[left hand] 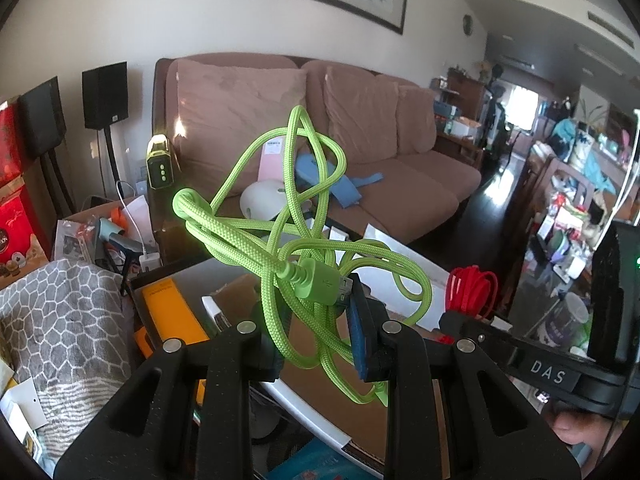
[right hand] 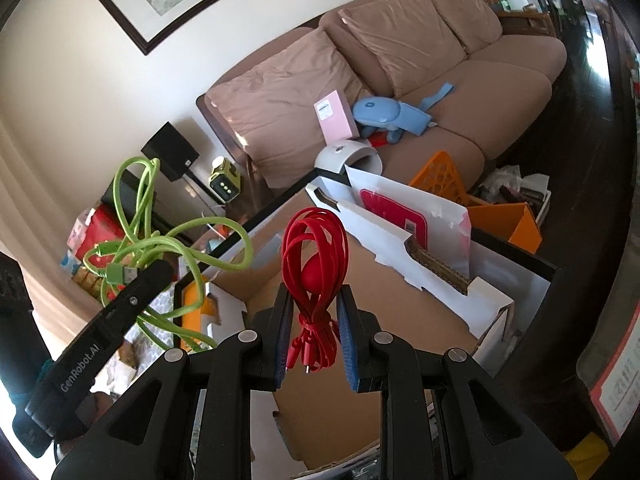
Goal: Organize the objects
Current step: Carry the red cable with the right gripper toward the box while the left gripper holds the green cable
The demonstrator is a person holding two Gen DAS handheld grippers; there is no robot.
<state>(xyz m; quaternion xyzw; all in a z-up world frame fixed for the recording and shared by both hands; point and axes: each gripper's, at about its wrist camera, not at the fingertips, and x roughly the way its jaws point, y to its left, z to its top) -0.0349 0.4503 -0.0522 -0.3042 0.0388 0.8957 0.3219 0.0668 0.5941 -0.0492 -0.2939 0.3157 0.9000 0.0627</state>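
The left tool [left hand: 318,332] is clenching a tangled green cable [left hand: 280,224], light and floppy, loops dangling above the open cardboard box [right hand: 360,320]; the right tool [right hand: 314,336] is pinching a bundled red cable [right hand: 314,248], best gripped at its tied waist.

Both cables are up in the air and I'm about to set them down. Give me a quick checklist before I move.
1. Left gripper clamped on green cable: ok.
2. Right gripper clamped on red cable: ok.
3. Green cable tidy: not ok, loose tangle with loops hanging below the fingers.
4. Red cable tidy: ok, bundled and tied.
5. The two cables apart from each other: ok.
6. Free drop spot in the cardboard box below: cannot tell, partly hidden by the grippers.
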